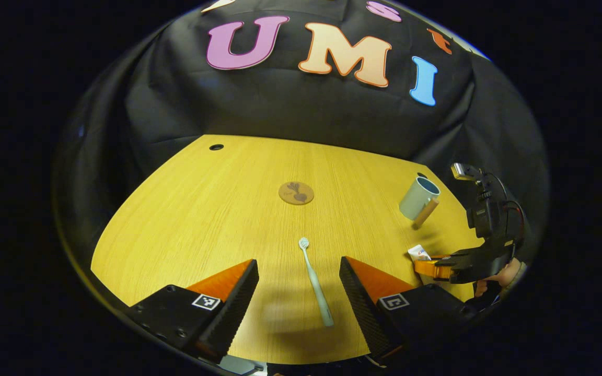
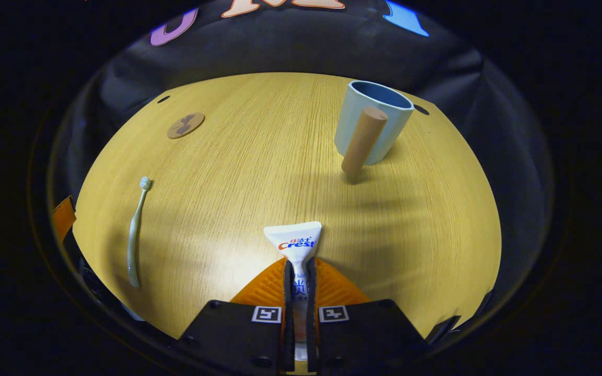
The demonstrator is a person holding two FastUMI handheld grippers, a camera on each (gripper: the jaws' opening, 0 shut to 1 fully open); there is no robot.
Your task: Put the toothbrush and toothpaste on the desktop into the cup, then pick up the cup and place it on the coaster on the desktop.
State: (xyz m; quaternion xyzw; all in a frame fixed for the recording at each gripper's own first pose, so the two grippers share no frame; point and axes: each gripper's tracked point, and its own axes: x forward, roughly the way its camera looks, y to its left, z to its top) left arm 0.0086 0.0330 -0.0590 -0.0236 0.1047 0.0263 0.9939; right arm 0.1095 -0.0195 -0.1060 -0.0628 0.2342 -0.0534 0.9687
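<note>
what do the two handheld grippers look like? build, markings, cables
Both: black blocky bodies, two wedge-shaped fingers with ribbed inner pads, and a square black-and-white marker tag on each finger base. The right gripper, seen from the left gripper, carries a black camera mount with cables, held by a hand.

We see a yellow wood-grain desktop (image 2: 259,156), a pale blue cup (image 2: 371,125) with tan handle (image 2: 362,140), a mint toothbrush (image 1: 314,279), a white toothpaste (image 2: 297,241), and left of the cup a brown coaster (image 1: 296,192) with 1 dark motif.

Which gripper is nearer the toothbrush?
Left. The left gripper is open with the toothbrush lying between its fingers. The right gripper, shut on the toothpaste, is off to the side, apart from it.
</note>
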